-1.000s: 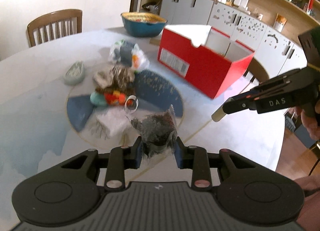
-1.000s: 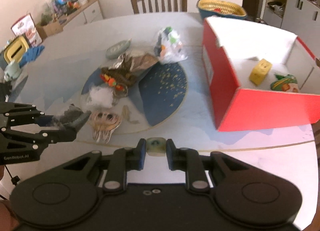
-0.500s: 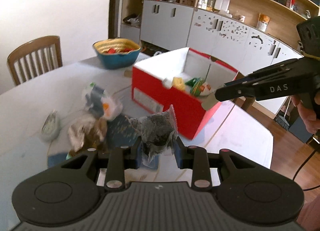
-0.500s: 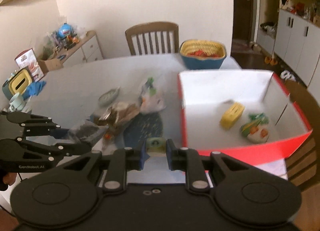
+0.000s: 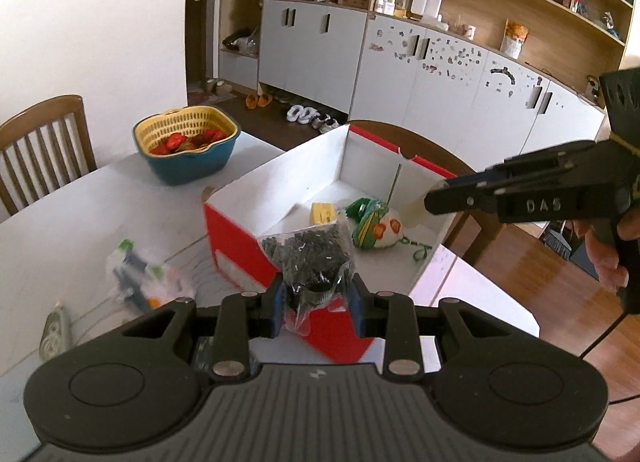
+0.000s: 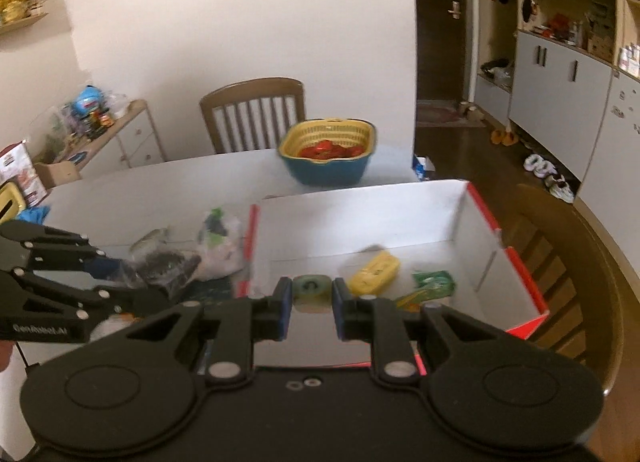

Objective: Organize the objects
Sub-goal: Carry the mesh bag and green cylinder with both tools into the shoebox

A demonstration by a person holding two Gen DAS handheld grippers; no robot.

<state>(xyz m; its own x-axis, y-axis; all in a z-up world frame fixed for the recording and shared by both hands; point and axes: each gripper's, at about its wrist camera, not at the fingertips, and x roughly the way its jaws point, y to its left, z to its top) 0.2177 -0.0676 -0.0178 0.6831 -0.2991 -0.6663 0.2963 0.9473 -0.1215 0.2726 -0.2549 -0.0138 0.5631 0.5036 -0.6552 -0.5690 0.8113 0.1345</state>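
Observation:
My left gripper (image 5: 316, 304) is shut on a clear bag of small black pieces (image 5: 310, 258) and holds it above the near wall of the red box (image 5: 236, 250). My right gripper (image 6: 308, 302) is shut on a small pale green block (image 6: 311, 289) and holds it over the open red box (image 6: 524, 262). It shows from the side in the left wrist view (image 5: 424, 205), above the box's right part. Inside the box lie a yellow item (image 5: 322, 213) and a green and white pouch (image 5: 372, 223).
A blue bowl with a yellow basket of red things (image 5: 186, 149) stands behind the box. A clear bag of toys (image 5: 140, 274) and a pale green item (image 5: 54, 332) lie on the white table (image 5: 60, 213). Wooden chairs (image 6: 256, 113) stand around it.
Both grippers have risen and moved from the pile of objects on the table to above the red box, each still holding its item.

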